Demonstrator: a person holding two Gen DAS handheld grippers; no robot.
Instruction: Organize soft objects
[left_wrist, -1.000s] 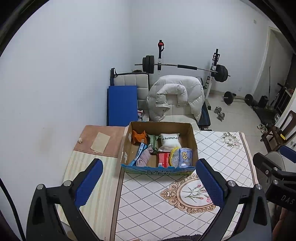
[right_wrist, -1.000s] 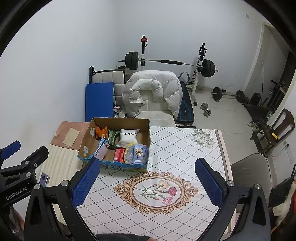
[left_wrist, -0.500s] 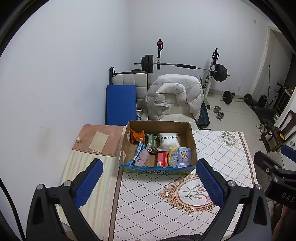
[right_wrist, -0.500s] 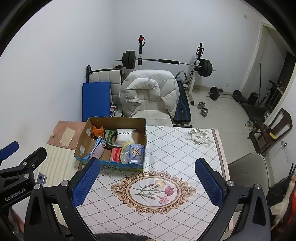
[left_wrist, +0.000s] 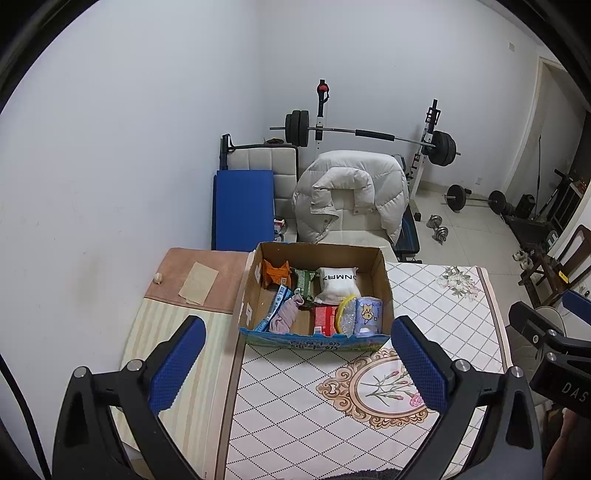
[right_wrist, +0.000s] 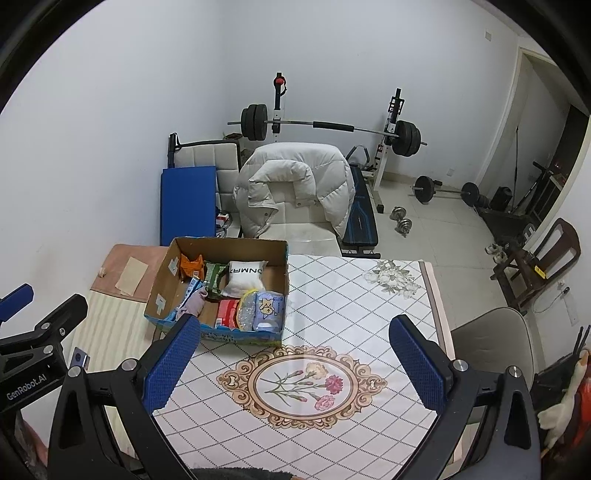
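Observation:
An open cardboard box (left_wrist: 384, 286) (right_wrist: 166, 273) stands at the far left of the patterned tablecloth (right_wrist: 351, 302). It holds soft items: a white pillow pack (left_wrist: 338, 282) (right_wrist: 244, 277), an orange toy (left_wrist: 275, 273), a green pouch (left_wrist: 304, 282), a pink cloth (left_wrist: 284, 317), a red pack (left_wrist: 325, 319) and a blue tissue pack (left_wrist: 367, 314) (right_wrist: 269, 308). My left gripper (left_wrist: 297, 363) is open and empty, high above and in front of the box. My right gripper (right_wrist: 293, 365) is open and empty above the table's flower medallion (right_wrist: 301, 382).
A striped mat (left_wrist: 173, 332) lies left of the tablecloth, with a paper scrap (left_wrist: 199, 282). Behind the table are a chair with a white puffer jacket (left_wrist: 351, 195), a blue pad (left_wrist: 243, 208), a barbell rack (left_wrist: 369, 133) and dumbbells (left_wrist: 439, 229). A grey chair (right_wrist: 495, 350) stands right.
Both grippers have risen and pulled back a little, so the box and table look smaller and lower in both views. Both stay open and empty.

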